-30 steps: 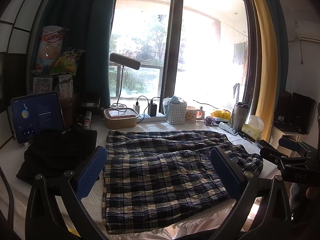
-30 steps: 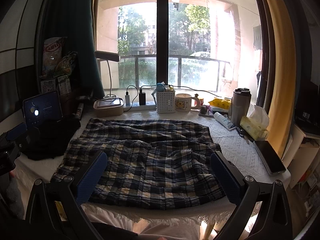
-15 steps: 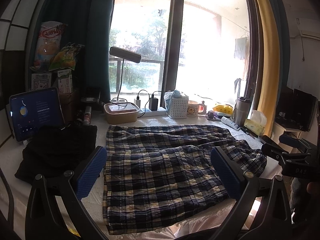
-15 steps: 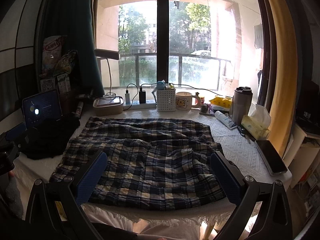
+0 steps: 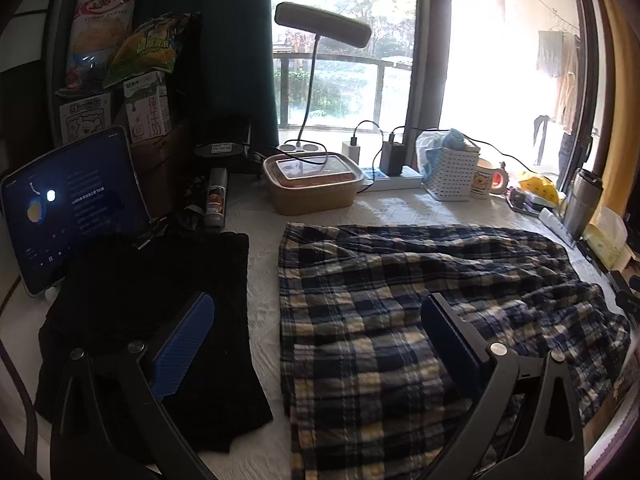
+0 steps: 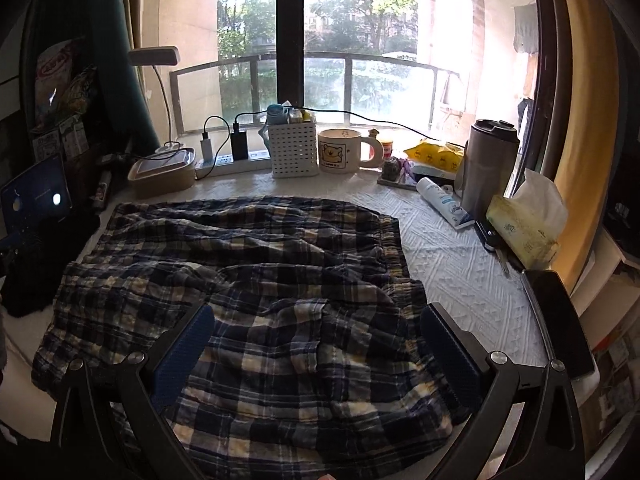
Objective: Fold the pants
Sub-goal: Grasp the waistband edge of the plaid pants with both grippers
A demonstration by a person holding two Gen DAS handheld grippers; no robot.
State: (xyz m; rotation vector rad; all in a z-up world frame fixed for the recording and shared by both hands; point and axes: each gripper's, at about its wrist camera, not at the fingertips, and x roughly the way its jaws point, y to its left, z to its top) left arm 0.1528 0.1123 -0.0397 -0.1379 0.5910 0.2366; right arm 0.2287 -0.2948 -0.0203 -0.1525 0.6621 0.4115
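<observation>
1. Worktop [image 6: 460, 280]: covered by a white textured cloth and set against a large window; it carries everything listed below.
2. Plaid pants [image 6: 256, 280] [image 5: 400, 300]: spread flat and wrinkled across the middle of the worktop, waistband toward the right side, leg hems toward the left.
3. Black folded garment [image 5: 152, 300]: lies just left of the pants, apart from them, with a strip of white cloth between.
4. Left tongs [image 5: 316, 344]: spread wide, holding nothing; 1 blue pad hangs over the black garment, the other over the pants.
5. Right tongs [image 6: 316, 344]: spread wide, holding nothing; both blue pads hang over the near part of the pants, the right pad at the waistband edge.
6. Tablet [image 5: 68, 212]: propped upright behind the black garment, screen lit.
7. Steel tumbler [image 6: 486, 168]: upright at the right rear, beside a tissue pack [image 6: 524, 224].
8. White basket [image 6: 294, 150] and mug [image 6: 344, 152]: side by side along the window sill.
</observation>
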